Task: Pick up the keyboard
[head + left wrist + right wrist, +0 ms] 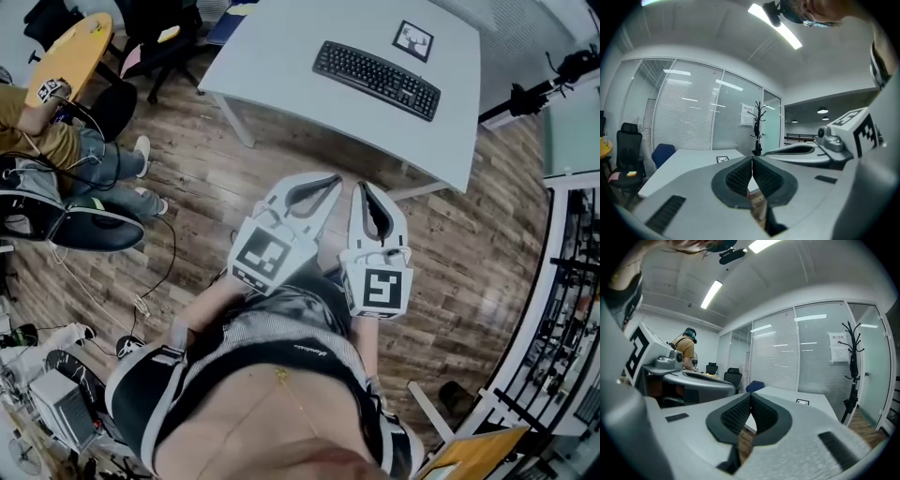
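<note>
A black keyboard (pixel 377 79) lies on the white table (pixel 281 56), next to a small marker card (pixel 412 40). Both grippers are held side by side over the wooden floor, short of the table's near edge. My left gripper (pixel 336 178) is shut with nothing in it, and so is my right gripper (pixel 361 186). In the left gripper view the jaws (pixel 752 159) meet, with the table (pixel 689 161) and card (pixel 722 159) beyond. The right gripper view shows its jaws (pixel 750 397) closed, pointing at the table (pixel 797 405). The keyboard is hidden in both gripper views.
A seated person (pixel 56 141) and office chairs (pixel 150 47) are at the left, by a round yellow table (pixel 70 56). Cables trail over the floor (pixel 141 300). A tripod stand (pixel 534 89) and glass partition (pixel 562 281) are at the right. A coat rack (pixel 756 126) stands behind the table.
</note>
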Tool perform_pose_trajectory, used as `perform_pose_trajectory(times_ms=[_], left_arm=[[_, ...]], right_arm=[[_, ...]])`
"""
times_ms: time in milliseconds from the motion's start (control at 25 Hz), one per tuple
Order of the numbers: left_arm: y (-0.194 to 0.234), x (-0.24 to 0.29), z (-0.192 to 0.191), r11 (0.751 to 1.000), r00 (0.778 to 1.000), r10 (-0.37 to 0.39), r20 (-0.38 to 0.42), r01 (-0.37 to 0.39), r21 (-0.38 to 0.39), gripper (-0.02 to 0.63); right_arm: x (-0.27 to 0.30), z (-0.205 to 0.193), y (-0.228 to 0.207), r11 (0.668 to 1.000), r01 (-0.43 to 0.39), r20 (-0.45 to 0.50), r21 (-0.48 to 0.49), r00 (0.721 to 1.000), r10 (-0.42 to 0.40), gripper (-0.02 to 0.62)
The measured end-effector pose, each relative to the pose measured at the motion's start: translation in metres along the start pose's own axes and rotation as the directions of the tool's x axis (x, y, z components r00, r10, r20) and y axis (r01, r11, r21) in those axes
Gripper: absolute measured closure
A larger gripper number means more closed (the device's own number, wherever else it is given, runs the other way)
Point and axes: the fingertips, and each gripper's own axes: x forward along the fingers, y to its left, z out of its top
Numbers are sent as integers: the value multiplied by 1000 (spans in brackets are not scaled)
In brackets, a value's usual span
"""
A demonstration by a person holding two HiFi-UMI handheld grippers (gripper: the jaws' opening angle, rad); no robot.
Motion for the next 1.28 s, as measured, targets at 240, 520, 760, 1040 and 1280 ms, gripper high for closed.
perform_pose_trajectory(times_ms=[240, 520, 760, 1040, 1280], left_arm=[[14, 31, 13, 1000, 1000, 15, 9, -15, 18, 598], [25, 60, 22, 999, 999, 32, 7, -32, 34, 598], [32, 79, 27, 999, 999, 48, 0, -48, 19, 598], [32, 105, 34, 998, 998, 52, 27, -52, 18, 598], [21, 117, 42, 999, 998, 47, 42, -48, 20, 598]], right_arm=[[25, 4, -21, 999, -29, -13, 16, 999, 29, 592], [46, 19, -47, 999, -47, 38, 2, 998, 46, 592], [61, 24, -62, 997, -79, 64, 1, 995, 79, 592], [70, 27, -90, 998, -64, 61, -19, 996, 65, 592], [67, 20, -102, 997, -72, 48, 1, 996, 72, 592]])
